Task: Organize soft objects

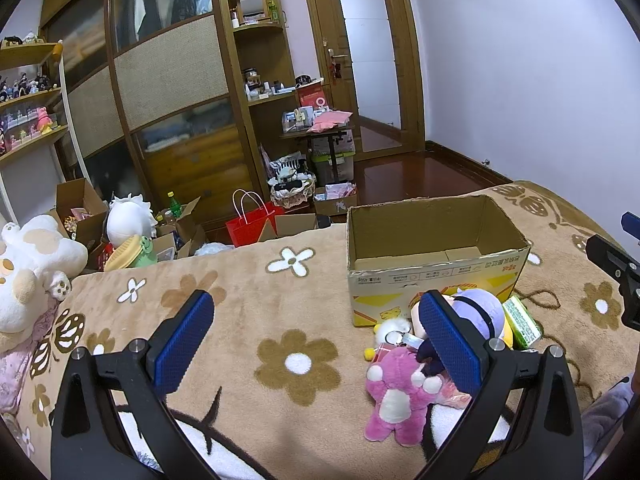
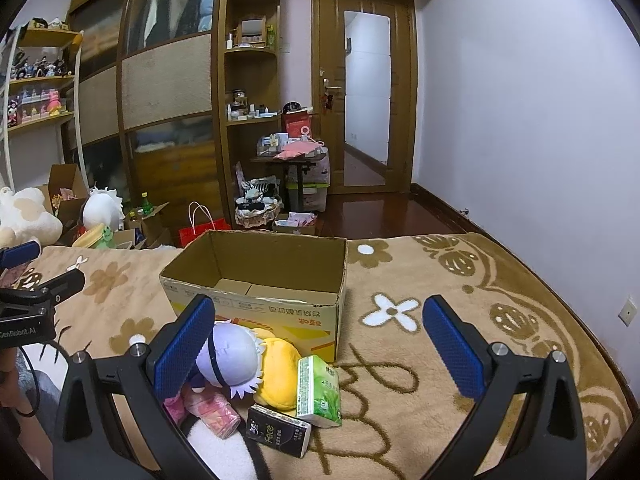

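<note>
An open, empty cardboard box (image 1: 432, 236) (image 2: 256, 272) stands on the flowered blanket. In front of it lies a pile: a pink plush bear (image 1: 394, 394), a purple-haired doll (image 1: 482, 310) (image 2: 234, 354), a yellow plush (image 2: 280, 372), a green tissue pack (image 1: 522, 322) (image 2: 320, 390), a black tissue pack (image 2: 278, 434) and a pink pack (image 2: 212, 410). My left gripper (image 1: 316, 340) is open and empty, just left of the pile. My right gripper (image 2: 320, 344) is open and empty, above the pile's right side.
The blanket (image 1: 256, 320) covers a bed. A large white plush (image 1: 28, 264) lies at the bed's left end. Beyond the bed the floor holds a red bag (image 1: 252, 226), open cartons, a white plush (image 1: 128, 220) and baskets before a wardrobe.
</note>
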`<state>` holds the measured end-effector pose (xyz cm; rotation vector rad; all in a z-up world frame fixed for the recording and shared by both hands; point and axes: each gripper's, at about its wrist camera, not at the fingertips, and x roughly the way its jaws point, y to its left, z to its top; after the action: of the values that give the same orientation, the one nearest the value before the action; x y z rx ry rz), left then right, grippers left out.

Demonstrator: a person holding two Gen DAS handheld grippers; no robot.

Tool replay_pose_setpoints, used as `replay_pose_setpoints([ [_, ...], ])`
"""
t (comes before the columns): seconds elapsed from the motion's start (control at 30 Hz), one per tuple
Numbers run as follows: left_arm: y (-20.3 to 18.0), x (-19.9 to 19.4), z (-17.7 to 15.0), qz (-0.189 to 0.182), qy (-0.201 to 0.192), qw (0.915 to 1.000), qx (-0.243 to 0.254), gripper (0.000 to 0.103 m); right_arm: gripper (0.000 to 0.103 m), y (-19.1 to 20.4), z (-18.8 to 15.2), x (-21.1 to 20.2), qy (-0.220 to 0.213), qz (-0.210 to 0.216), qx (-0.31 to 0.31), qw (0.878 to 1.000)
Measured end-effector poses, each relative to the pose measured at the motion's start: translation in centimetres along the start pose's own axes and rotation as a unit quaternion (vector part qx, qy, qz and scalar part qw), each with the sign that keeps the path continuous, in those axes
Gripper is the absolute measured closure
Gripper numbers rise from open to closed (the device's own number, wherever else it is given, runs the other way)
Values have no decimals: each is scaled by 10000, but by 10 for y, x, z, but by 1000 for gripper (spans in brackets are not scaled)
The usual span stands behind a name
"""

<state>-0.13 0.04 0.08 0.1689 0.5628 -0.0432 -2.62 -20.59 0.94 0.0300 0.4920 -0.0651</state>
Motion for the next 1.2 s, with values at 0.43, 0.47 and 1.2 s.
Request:
replay_pose_setpoints([
  [0.43, -1, 0, 0, 7, -3, 10000, 2, 2, 0, 1, -3, 2, 1, -4, -5, 10000],
  [0.47, -1, 0, 0, 10, -2, 10000, 3, 2, 0, 1, -3, 1, 4, -5, -6, 10000],
  [1.2, -1, 0, 0, 15, -5, 10000, 8, 2, 0, -1, -4, 4, 18, -17, -10, 10000],
])
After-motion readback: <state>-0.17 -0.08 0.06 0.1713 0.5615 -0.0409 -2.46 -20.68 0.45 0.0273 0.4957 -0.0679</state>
